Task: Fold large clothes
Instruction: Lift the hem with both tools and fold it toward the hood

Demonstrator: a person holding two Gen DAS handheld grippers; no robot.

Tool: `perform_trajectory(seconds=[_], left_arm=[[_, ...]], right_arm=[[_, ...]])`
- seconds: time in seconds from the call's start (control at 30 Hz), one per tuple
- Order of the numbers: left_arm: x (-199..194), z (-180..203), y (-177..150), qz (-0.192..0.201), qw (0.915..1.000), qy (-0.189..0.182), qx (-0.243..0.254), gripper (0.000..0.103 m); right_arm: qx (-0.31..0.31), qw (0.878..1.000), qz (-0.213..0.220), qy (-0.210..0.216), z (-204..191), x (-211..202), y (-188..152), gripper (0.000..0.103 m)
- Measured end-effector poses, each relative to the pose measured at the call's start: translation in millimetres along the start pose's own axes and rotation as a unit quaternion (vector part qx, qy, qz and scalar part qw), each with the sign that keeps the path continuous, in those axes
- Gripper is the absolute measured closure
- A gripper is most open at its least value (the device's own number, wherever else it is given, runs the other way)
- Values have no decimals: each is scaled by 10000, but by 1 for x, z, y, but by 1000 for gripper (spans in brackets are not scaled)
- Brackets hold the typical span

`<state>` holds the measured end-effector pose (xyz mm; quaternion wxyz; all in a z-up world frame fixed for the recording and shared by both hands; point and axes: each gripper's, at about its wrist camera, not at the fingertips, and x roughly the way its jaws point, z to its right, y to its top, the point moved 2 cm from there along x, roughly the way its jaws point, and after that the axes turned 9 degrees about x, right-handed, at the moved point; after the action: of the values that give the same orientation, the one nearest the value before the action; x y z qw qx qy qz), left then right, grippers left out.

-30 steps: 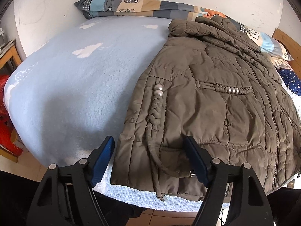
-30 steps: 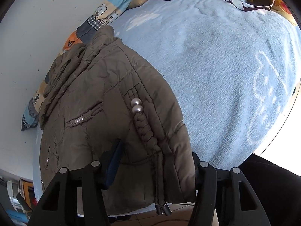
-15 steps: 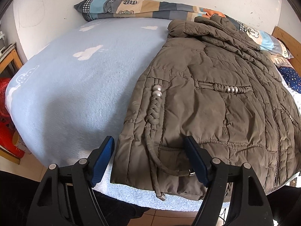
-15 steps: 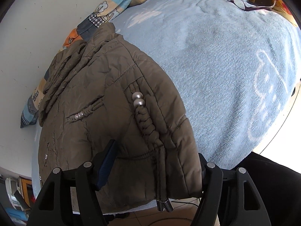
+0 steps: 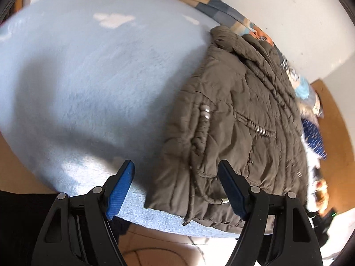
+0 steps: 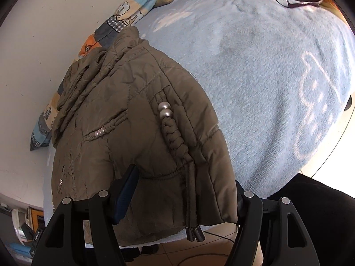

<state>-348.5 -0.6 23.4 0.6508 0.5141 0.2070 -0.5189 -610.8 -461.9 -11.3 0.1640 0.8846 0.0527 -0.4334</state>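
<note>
White wall [image 6: 44,44], blue-blanketed bed [image 6: 266,66], tiled floor [image 5: 166,248]

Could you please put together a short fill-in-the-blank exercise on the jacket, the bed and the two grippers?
1. The brown jacket lies on a light ___ blanket.
2. The braided cord is topped by ___ silvery beads.
3. The left gripper has its jaws ___, gripping nothing.
4. The right gripper straddles the jacket's ___ edge.

Missing words: blue; two; open; bottom
</note>
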Motion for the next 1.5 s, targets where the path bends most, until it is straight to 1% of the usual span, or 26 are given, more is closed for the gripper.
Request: perform_trajectory(seconds=[0.1,0.17,0.27,0.4,0.47,0.5,0.53,0.57,0.6,0.67,0.73,0.8,0.83,0.87,0.9,0.97,1.07,1.13,1.23,1.27,1.3,1.33,1.37,1.4,1.43,1.5], left_arm=[[3,-7,-1,-113,9993,-243,-244,26],[5,-6,-4,-150,9991,-302,-258,26],[10,3,-8,-214,9989,-400,-80,27],[23,18,-21,-453,9980,-356,269,28],[24,25,-25,-456,9975,-334,433,30],[23,28,-26,-406,9974,-320,507,37],[21,29,-26,-352,9973,-330,550,41],[19,29,-27,-329,9971,-371,574,51],[18,30,-27,-298,9971,-372,598,59],[17,31,-27,-241,9969,-323,672,61],[18,31,-28,-216,9969,-292,701,61],[20,31,-29,-199,9973,-266,659,58],[22,30,-29,-199,9974,-229,649,55],[24,30,-29,-195,9978,-128,628,44],[26,30,-29,-179,9980,-36,602,38],[28,29,-29,-192,9980,33,597,36],[26,31,-30,-148,9975,80,692,37],[26,33,-31,-115,9970,114,761,41],[26,36,-32,-60,9962,185,850,44],[26,37,-32,-53,9960,172,875,49],[25,38,-33,-46,9959,140,894,59],[23,41,-32,-41,9952,81,972,65],[19,44,-32,24,9942,118,1073,72],[16,46,-32,94,9936,111,1120,78],[12,48,-32,170,9930,94,1169,80],[3,55,-31,339,9906,98,1320,83]], right_arm=[[50,10000,-33,53,0,1,1,26],[74,9999,-75,67,1,2,1,24],[132,9997,-151,115,2,5,1,22],[327,9988,-259,253,11,8,1,22],[315,9984,-325,324,12,9,-1,33],[291,9984,-332,358,11,8,-2,42],[260,9985,-317,365,9,7,-2,49],[199,9988,-281,346,7,6,-3,54],[135,9991,-221,333,4,4,-3,62],[68,9995,-162,271,0,3,-4,63],[111,9995,-179,241,1,7,-4,63],[181,9993,-198,254,1,10,-4,62],[180,9993,-191,257,0,11,-4,62],[146,9994,-182,238,-1,12,-4,62],[98,9996,-170,208,-1,12,-4,62],[19,9998,-132,125,-2,14,-5,61],[61,9998,-127,131,0,15,-4,59],[146,9996,-157,170,3,16,-3,58],[244,9994,-158,206,7,16,-2,59],[262,9993,-172,217,7,16,-2,60],[224,9993,-184,215,5,15,-1,66],[188,9994,-158,230,4,12,0,72],[155,9995,-116,260,4,9,1,75],[94,9995,-43,295,1,5,1,81],[3,9994,71,342,-3,-1,1,85],[-256,9982,316,449,-14,-16,0,87]])
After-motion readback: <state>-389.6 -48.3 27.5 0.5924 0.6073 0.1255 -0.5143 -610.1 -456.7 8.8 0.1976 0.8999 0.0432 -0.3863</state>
